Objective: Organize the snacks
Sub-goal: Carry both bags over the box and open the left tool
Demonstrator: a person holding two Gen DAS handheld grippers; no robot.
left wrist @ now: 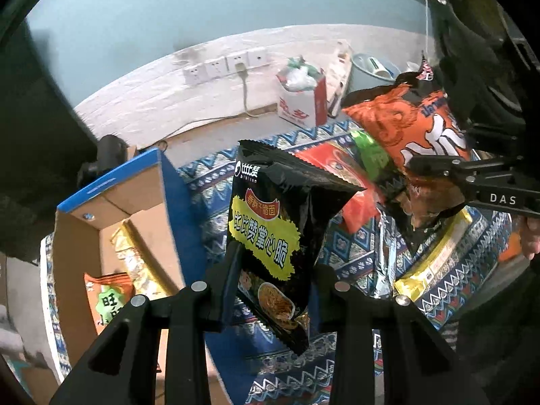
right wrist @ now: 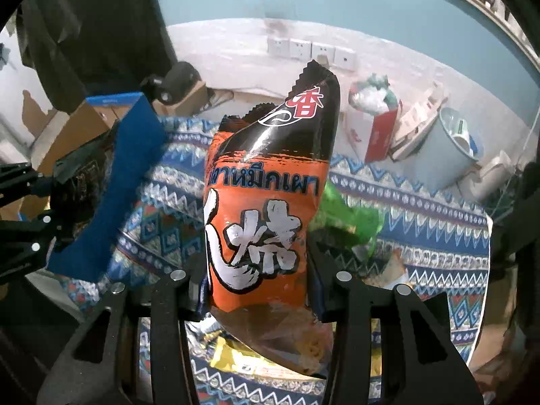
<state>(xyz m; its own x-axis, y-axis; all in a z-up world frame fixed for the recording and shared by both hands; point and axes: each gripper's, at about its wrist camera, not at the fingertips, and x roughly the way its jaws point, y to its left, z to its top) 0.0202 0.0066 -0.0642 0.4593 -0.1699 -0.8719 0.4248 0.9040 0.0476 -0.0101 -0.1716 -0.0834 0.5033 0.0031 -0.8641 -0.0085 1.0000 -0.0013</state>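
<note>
Left gripper [left wrist: 275, 280] w/ black noodle pack [left wrist: 270, 236], right gripper [right wrist: 258, 280] w/ orange pack [right wrist: 266, 202]

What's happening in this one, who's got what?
A person is sorting snacks with a handheld gripper in each hand. The left gripper is shut on a black noodle-snack bag, held up beside an open cardboard box that already contains a few packets. The right gripper is shut on an orange squid-snack bag, lifted above the patterned cloth. More packets, including a green one and a yellow one, lie loose on the cloth.
</note>
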